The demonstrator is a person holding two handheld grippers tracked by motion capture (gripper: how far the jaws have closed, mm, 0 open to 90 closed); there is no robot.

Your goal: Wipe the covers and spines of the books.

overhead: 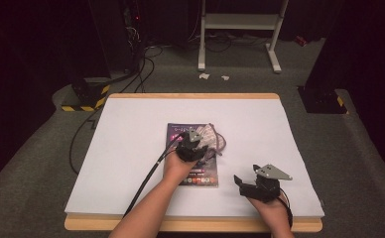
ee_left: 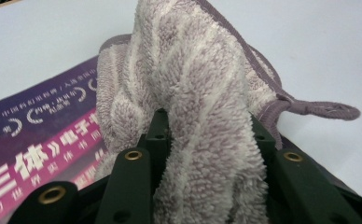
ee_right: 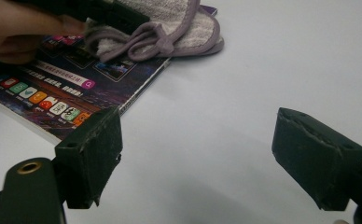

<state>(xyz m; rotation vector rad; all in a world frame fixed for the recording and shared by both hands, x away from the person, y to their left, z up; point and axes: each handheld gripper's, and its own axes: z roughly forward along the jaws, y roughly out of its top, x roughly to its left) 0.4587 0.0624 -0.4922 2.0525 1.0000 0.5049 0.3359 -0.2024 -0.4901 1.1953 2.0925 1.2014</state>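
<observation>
The left gripper [overhead: 194, 141] is clamped on a fold of the cloth [ee_left: 202, 116]; in the left gripper view the pile bulges up between its jaws, and the rest of the cloth lies on the top part of the book [overhead: 193, 153], a hem loop [ee_left: 319, 110] trailing off over the table [overhead: 131, 148]. The right gripper [overhead: 252, 182] hovers near the book's lower right corner, jaws wide apart and holding nothing.

The grip looks to be on a thick bunch, not an edge; if lifted fast the pile could slip out, or the cloth could drag the book across the smooth top; the loop might also snag a jaw.

The table is white with a wooden rim; around it grey carpet, a dark room, cables [overhead: 136, 74] at the back left, a white frame [overhead: 240, 22] beyond.
</observation>
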